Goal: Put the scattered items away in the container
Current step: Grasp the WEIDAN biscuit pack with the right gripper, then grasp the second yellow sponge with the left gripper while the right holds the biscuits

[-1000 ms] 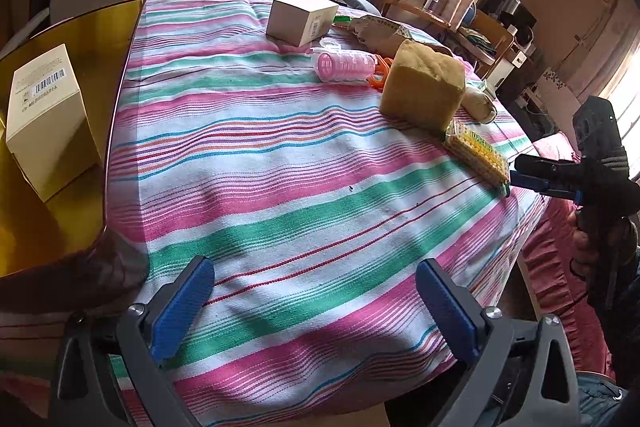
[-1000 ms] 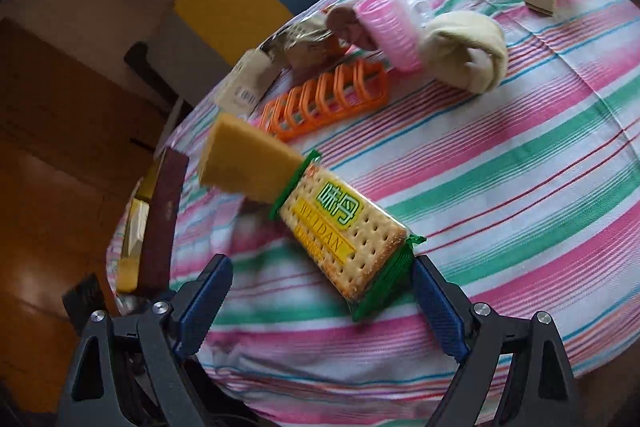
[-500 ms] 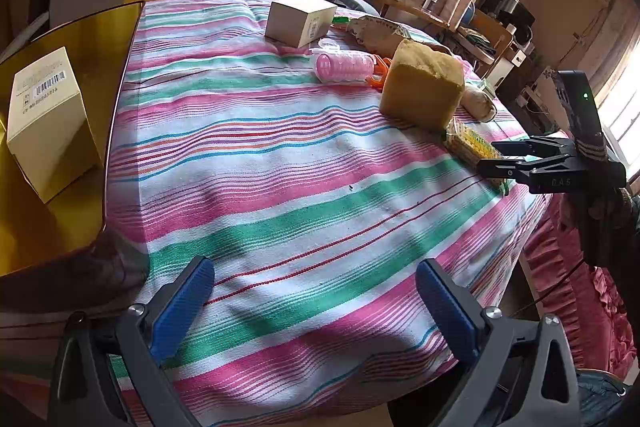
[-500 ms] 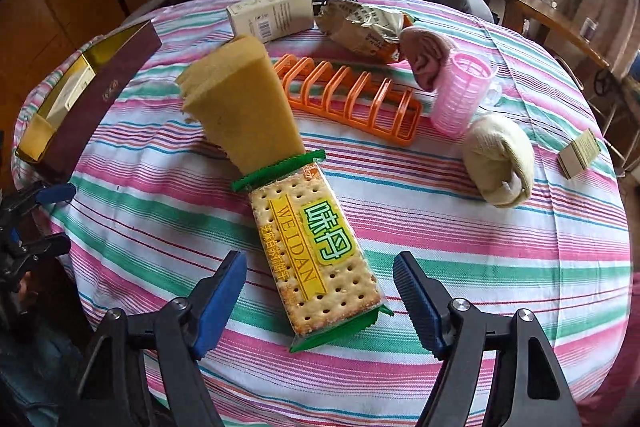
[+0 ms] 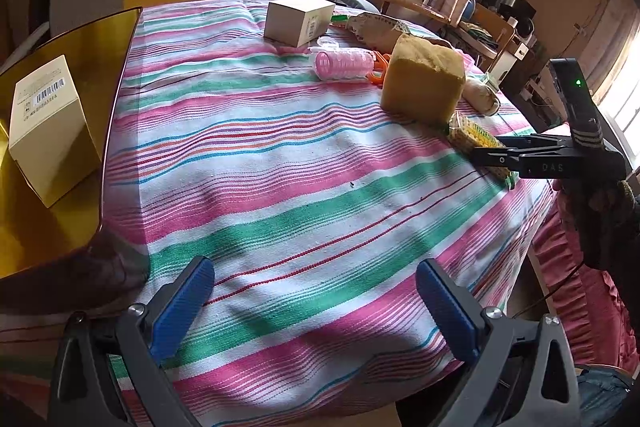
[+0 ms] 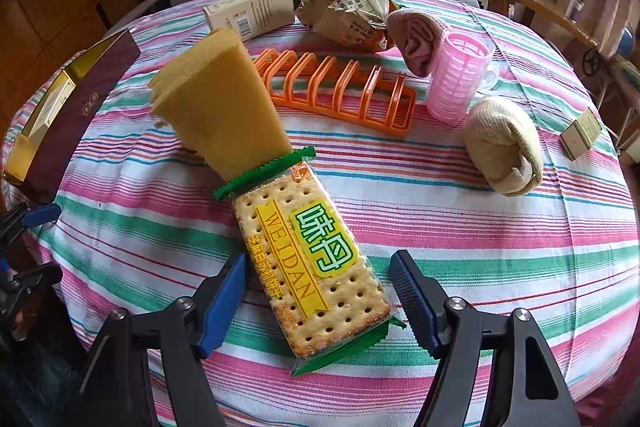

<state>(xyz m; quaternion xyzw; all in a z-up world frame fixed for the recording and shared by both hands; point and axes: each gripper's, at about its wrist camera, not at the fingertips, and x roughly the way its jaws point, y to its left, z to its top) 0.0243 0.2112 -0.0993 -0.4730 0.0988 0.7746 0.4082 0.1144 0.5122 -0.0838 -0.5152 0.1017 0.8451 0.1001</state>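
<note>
ITEM: cracker packet (image 6: 312, 259). A flat, clear film pack with green crimped ends and one stack of square crackers inside. It lies on the striped cloth of the counter (image 6: 500, 227), low centre in the right wrist view, long axis running from about 11 o'clock to 5 o'clock. Its far end butts the yellow sponge block (image 6: 216, 107).

HANDLING (judged): light; stiff across the stack but brittle, so hard pressure would likely crack the crackers. The film looks slick, and the crimped ends are floppy and a poor hold. Best taken across the short width at mid-body, pads on the two long edges, with moderate squeeze.

RIGHT TONGS (image 6: 320, 303): jaws have just been closing and now stand at a middling width astride the packet's near end. The blue pads sit just beside the long edges, and a gap shows on the 3 o'clock side, so nothing is gripped yet.

LEFT TONGS (image 5: 312, 307): wide apart, nothing between them, hovering over bare cloth.

DESTINATION: gold-lined container (image 5: 80, 39) at 9 o'clock in the left wrist view, already holding a cream box (image 5: 48, 131).

ALSO SCATTERED: orange rack (image 6: 340, 87), pink roller (image 6: 460, 75), rolled sock (image 6: 504, 143).
</note>
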